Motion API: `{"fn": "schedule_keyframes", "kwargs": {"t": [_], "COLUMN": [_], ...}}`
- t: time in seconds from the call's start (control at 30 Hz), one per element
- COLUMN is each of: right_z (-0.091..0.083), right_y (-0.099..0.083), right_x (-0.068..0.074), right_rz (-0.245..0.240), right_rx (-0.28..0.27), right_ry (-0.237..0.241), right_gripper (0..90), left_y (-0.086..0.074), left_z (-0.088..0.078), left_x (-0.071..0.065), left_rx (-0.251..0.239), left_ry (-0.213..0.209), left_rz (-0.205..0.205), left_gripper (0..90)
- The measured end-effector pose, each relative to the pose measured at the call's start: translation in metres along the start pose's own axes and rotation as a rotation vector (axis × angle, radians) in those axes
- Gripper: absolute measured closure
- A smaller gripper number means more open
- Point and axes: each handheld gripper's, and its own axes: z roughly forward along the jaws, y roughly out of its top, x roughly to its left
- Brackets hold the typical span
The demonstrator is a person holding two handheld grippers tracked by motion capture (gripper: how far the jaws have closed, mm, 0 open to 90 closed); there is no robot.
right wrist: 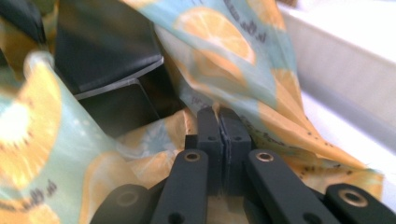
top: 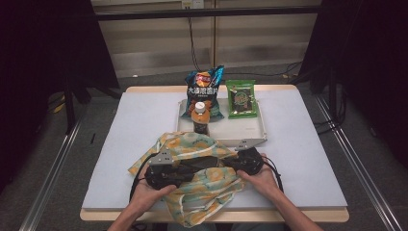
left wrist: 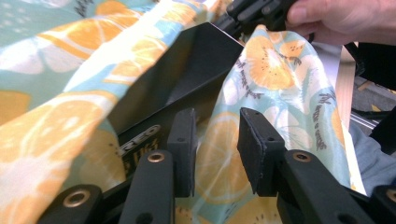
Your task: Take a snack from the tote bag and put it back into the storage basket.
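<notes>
1. From the high view, the person sits at the near edge of the table (top: 308,159) with a citrus-print fabric bag (top: 192,144) crumpled in front of them. The left gripper (top: 185,174) and right gripper (top: 230,164) meet over its middle, pointing at each other. Behind the bag lies a white tray (top: 250,131) with a chip bag (top: 204,91), a green snack packet (top: 240,98) and an orange-capped bottle (top: 200,118), the bottle nearest the cloth.

2. In the left gripper view, the jaws stand apart with the printed cloth running up between them; the left pad (left wrist: 183,140) touches a dark inner panel (left wrist: 187,74), the other pad has a gap, so I can't call it a firm hold. The bag's mouth gapes, showing its dark lining, and the other hand (left wrist: 345,18) works at the far rim.

3. In the right gripper view, the jaws are pressed together on a fold of the bag's rim, cloth pinched in the seam between the pads (right wrist: 208,135). The tray wall (right wrist: 336,74) runs just beside it.

4. The job looks like spreading the mouth for loading. To do it well, I'd say the left side needs to bite the opposite rim fully, single layer only, then both hands draw apart evenly and lift a little, keeping the opening facing the tray.
</notes>
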Motion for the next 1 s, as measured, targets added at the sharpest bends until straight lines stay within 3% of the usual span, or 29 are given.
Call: {"fn": "schedule_keyframes", "kwargs": {"t": [0.13, 0.4, 0.6, 0.73, 1.0], "right_z": [0.002, -0.009, -0.021, -0.026, -0.035], "right_y": [-0.001, 0.006, 0.015, 0.021, 0.032], "right_x": [0.001, 0.002, 0.005, 0.011, 0.022], "right_rz": [-0.020, -0.020, -0.042, -0.061, -0.093], "right_rx": [0.003, -0.039, -0.085, -0.106, -0.159], "right_ry": [0.000, -0.017, 0.012, 0.023, 0.052], "right_gripper": [87.0, 68.6, 53.4, 45.9, 47.5], "left_y": [0.000, 0.000, -0.001, 0.000, 0.001], "left_z": [-0.005, -0.012, -0.017, -0.020, -0.031], "left_x": [0.003, 0.002, 0.004, 0.005, 0.002], "left_rx": [-0.014, -0.050, -0.078, -0.085, -0.115], "left_ry": [0.001, -0.006, 0.012, 0.019, 0.040], "left_rz": [0.001, -0.004, -0.023, -0.013, -0.021], "left_gripper": [66.4, 63.8, 59.7, 58.7, 58.4]}}
